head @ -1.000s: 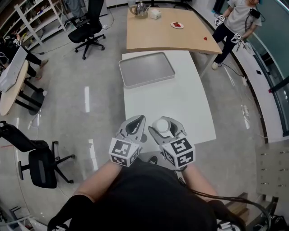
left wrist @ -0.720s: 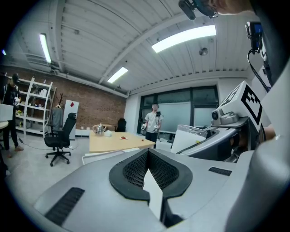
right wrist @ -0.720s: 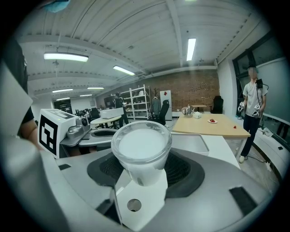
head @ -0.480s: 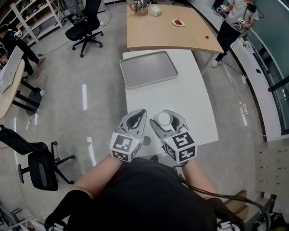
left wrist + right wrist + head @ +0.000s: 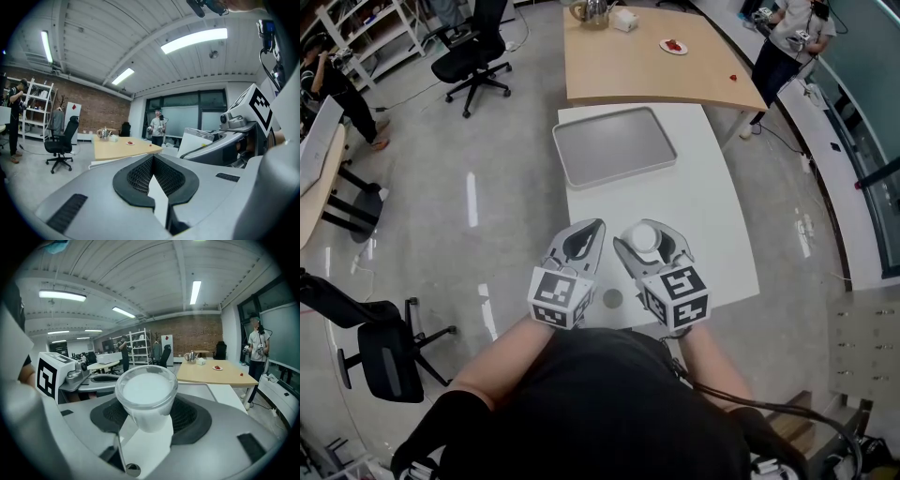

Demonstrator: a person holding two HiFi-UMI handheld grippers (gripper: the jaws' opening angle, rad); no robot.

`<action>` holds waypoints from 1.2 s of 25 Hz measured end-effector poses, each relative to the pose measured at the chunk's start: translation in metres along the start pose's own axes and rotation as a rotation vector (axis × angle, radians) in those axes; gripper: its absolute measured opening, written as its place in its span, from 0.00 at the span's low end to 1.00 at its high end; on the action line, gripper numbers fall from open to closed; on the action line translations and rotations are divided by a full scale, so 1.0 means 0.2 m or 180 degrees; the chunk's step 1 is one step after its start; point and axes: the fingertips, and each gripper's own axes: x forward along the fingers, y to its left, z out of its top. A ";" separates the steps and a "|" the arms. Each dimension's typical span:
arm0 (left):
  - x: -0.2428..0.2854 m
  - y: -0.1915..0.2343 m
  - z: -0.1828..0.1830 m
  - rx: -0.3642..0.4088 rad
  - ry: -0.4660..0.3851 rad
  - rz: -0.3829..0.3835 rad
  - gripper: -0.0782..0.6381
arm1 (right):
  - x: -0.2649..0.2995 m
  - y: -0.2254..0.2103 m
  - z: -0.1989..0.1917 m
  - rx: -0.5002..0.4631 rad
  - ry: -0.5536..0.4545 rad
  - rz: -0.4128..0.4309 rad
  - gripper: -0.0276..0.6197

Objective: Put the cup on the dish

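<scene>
The right gripper [image 5: 649,246] hides the cup [image 5: 643,234] below its rim; red bits on the upper-frame plate [image 5: 673,47] are too small to identify.

The cup [image 5: 146,397] is white; the tray [image 5: 614,145] is grey; the table [image 5: 703,225] is white; the far table [image 5: 647,70] is light brown.

A white rectangular counter [image 5: 703,225] lies beneath and ahead of the right hand-held gripper [image 5: 645,236], on a glossy grey concrete floor [image 5: 487,159]. Just beyond it stands a light wooden table with a curved edge [image 5: 647,75]. Far ahead and left of the left hand-held gripper [image 5: 594,228], a black swivel chair [image 5: 473,58] and white open shelving [image 5: 140,345] stand near a red brick wall [image 5: 197,336]. Long strip lamps [image 5: 195,291] light a white ribbed ceiling [image 5: 140,273]. Glazed panels [image 5: 279,329] line the wall off to the right.
</scene>
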 end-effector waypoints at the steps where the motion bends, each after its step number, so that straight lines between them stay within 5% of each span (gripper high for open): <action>1: 0.00 0.02 0.00 0.0002 0.0000 -0.0003 0.12 | 0.02 0.00 0.00 -0.0004 0.0000 -0.0017 0.45; 30: 0.53 0.43 -0.05 0.0002 0.0094 0.0304 0.12 | 0.58 -0.43 0.11 -0.0038 0.0112 0.0086 0.45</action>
